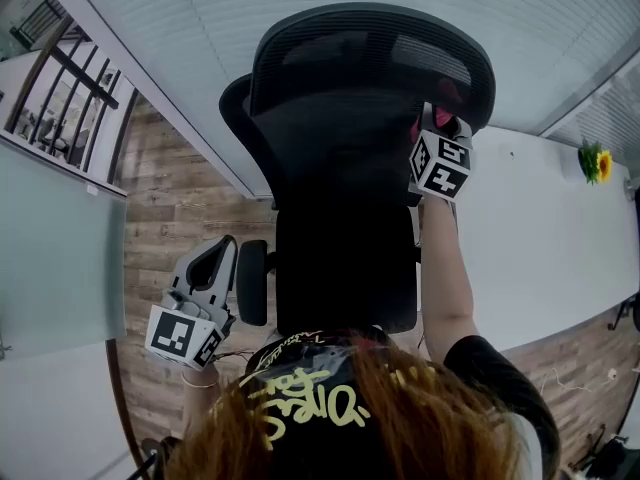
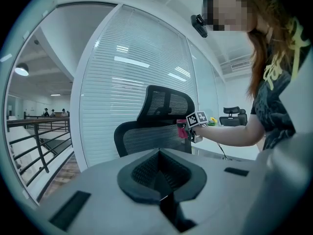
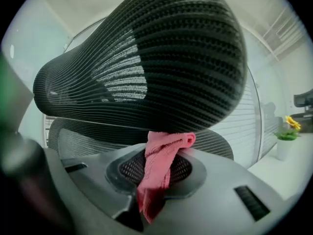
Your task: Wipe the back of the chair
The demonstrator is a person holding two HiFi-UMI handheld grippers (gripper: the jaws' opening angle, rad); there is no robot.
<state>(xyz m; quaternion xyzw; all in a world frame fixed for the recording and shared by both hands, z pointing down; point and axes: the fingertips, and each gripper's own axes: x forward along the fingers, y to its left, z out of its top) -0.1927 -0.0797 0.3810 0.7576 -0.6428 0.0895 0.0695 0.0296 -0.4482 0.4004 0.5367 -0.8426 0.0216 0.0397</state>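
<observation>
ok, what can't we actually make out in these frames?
Whether the pink cloth touches the headrest: right gripper view, its top edge vanishes beneath it.
Most of the cloth: head view, behind the right gripper.
Chair seat and base: head view, covered by the backrest and the person's hair.
Dirt on the backrest: too dark and fine, every view.

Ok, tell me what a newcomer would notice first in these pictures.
The black mesh office chair fills the middle of the head view. The right claw is shut on a pink cloth, held against the top of the chair's back. The left claw hangs shut and empty, low at the chair's left.
</observation>
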